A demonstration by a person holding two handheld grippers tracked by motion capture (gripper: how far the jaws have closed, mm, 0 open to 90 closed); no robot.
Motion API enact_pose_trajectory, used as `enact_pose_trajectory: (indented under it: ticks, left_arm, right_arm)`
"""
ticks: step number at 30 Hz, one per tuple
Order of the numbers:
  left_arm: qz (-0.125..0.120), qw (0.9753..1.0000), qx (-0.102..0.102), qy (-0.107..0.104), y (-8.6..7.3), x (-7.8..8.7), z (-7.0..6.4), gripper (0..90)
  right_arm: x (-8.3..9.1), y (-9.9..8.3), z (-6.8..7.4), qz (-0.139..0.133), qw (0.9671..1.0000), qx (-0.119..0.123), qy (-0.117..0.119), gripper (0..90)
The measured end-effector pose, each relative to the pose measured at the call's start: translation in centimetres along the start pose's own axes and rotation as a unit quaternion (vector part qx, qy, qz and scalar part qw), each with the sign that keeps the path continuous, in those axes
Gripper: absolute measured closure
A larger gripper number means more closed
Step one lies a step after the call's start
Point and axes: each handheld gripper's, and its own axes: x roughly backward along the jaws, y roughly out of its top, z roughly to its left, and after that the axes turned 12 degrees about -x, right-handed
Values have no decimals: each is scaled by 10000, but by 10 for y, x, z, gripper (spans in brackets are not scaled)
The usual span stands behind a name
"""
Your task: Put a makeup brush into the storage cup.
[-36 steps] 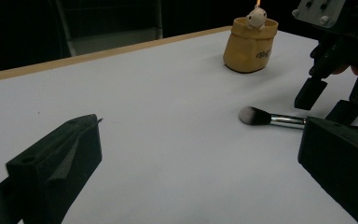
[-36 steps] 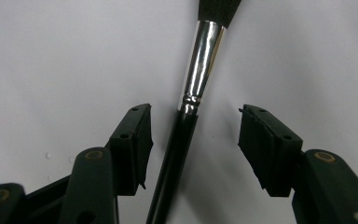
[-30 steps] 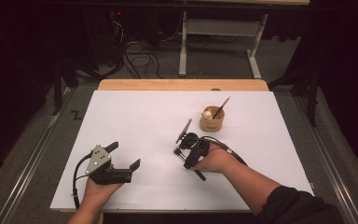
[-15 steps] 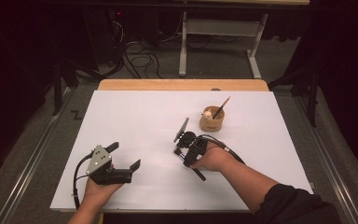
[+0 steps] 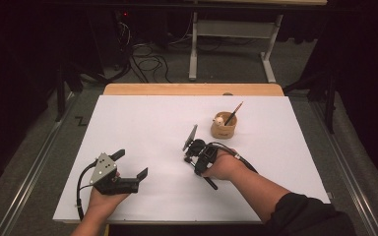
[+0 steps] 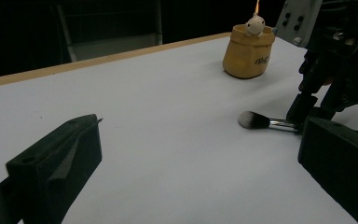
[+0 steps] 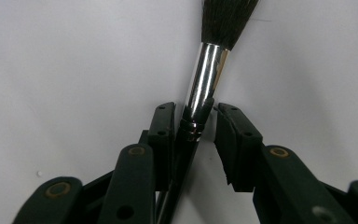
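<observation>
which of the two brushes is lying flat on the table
The makeup brush with the silver ferrule and dark bristles, lying between the right gripper's jaws. The other brush stands tilted in the small yellow pot.

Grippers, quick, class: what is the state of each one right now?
Left gripper: open, jaws wide apart, holding nothing.
Right gripper: jaws on either side of the makeup brush at its handle; a firm grip cannot be told.

tan pot [image 5: 224, 129] holding pencil [image 5: 235, 113], white table [image 5: 142, 123]
</observation>
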Motion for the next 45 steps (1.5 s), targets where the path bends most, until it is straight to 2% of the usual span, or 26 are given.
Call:
enact_pose_trajectory:
  ticks: [6, 13, 18, 21, 32, 34, 38, 45]
  left_arm:
    - [-6, 10000, 4, 11, 0, 1, 0, 3]
    - [-11, 10000, 4, 29, 0, 2, 0, 3]
    - [-32, 10000, 3, 43, 0, 2, 0, 3]
    - [-26, 10000, 5, 41, 0, 2, 0, 2]
    - [-19, 10000, 19, 55, 0, 2, 1, 2]
    - [-15, 10000, 5, 42, -1, 1, 1, 3]
    - [32, 10000, -37, 50, -1, 0, 0, 3]
    - [29, 10000, -30, 70, -1, 0, 1, 3]
  right_arm:
    - [-1, 0, 1, -3, 9998, 99, -192, 784]
    - [0, 1, 4, 41, 9993, 267, -271, 795]
    - [1, 0, 2, 25, 9991, 256, -347, 796]
    - [4, -1, 0, 23, 9992, 224, -331, 796]
    - [23, -8, -5, 0, 9989, 383, -288, 796]
    - [26, -10, -7, -57, 9990, 370, -248, 796]
    - [31, -13, -9, -9, 9990, 368, -250, 796]
    - [41, -24, -17, -5, 9989, 334, -317, 796]
